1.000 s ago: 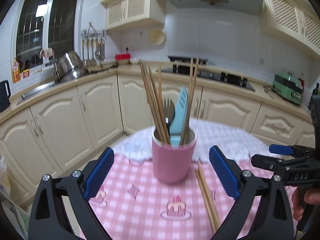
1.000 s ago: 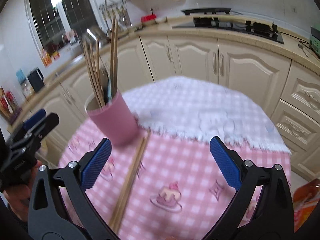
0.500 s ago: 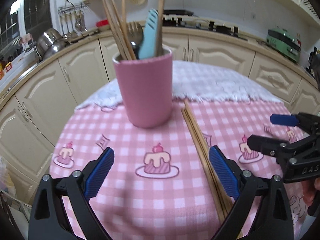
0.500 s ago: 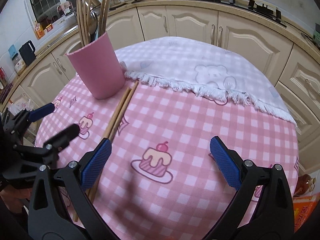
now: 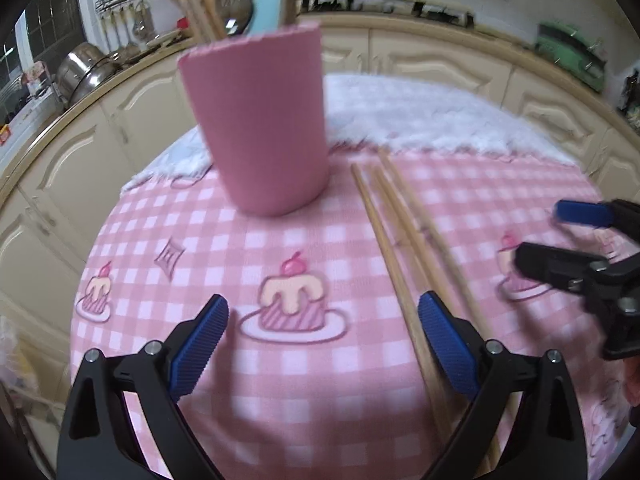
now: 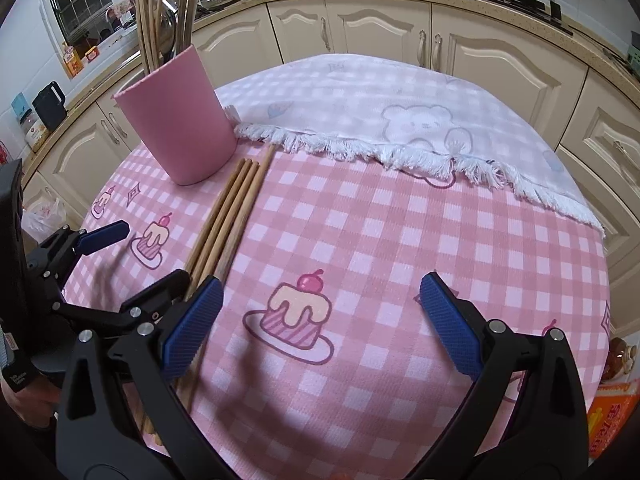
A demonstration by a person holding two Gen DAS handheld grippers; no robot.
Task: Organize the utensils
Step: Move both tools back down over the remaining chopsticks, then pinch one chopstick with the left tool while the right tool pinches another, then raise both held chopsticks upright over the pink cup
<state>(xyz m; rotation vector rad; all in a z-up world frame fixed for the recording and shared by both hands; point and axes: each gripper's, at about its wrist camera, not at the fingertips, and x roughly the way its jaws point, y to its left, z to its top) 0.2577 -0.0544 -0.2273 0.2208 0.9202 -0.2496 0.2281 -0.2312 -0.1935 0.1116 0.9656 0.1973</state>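
Note:
A pink cup stands on the round table, holding wooden chopsticks, a metal fork and a light blue utensil. Several loose wooden chopsticks lie side by side on the pink checked cloth, just right of the cup. My left gripper hovers open and empty low over the cloth, its right finger beside the chopsticks' near ends. My right gripper is open too, empty, to the right of the chopsticks.
A white fringed cloth covers the table's far half. Cream kitchen cabinets and a counter curve round behind. An orange box sits on the floor at the right.
Both grippers have dropped lower and closer to the table. The cup and loose chopsticks now loom larger. Both pairs of fingers stay open.

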